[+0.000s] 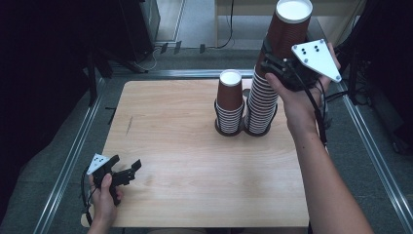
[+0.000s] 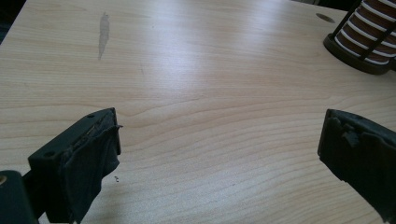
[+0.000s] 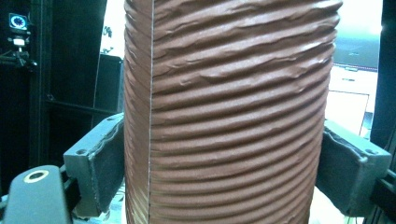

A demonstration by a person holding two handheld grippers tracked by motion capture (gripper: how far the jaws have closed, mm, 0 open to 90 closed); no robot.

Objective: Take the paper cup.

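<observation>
Wooden table: light wood grain top, a grey smear on its surface near the far left in the left gripper view. Metal rails run along both long sides on the grey floor.

Short cup stack: ribbed brown paper cups with white rims, nested bottom up, standing in a black ring holder at the far centre of the table. Its base and holder bars show at the upper right corner of the left gripper view.

Tall cup stack: same cups, in a second black holder touching the first on its right. It rises well above the short stack.

Top cup: brown ribbed paper cup, white bottom facing up, at the head of the tall stack and tilted slightly toward the right. Whether it is lifted clear of the cups below cannot be told.

Right gripper: held in the person's right hand high beside the tall stack, grey three-cornered plate on top. In the right gripper view the cup's ribbed wall sits between the two jaws, both pads pressed against its sides; clamped on the top cup.

Left gripper: held in the left hand low at the near left corner, well apart from both stacks. Jaws spread wide over bare wood, nothing between them.
</observation>
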